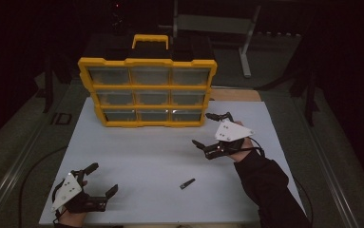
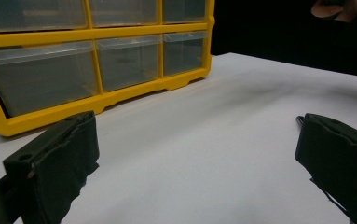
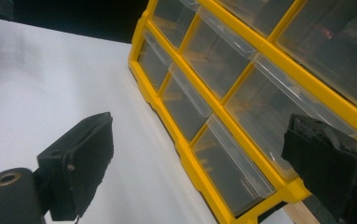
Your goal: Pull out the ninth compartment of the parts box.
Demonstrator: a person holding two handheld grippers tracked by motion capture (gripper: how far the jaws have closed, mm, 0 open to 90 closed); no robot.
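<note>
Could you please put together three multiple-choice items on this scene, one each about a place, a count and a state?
1. Where does the small dark piece lie on the white board?
A. inside a drawer
B. between the two grippers, nearer the person
C. on top of the organiser

2. How many clear drawers does the yellow organiser show on its front?
A. four
B. six
C. nine

3. How stand the jaws of the right gripper?
A. open, holding nothing
B. shut on a drawer
C. shut on the small piece

Answers: 1 B, it lies on bare board between the left gripper and the right one. 2 C, three rows of three. 3 A, the jaws are wide apart with nothing between them.
</note>
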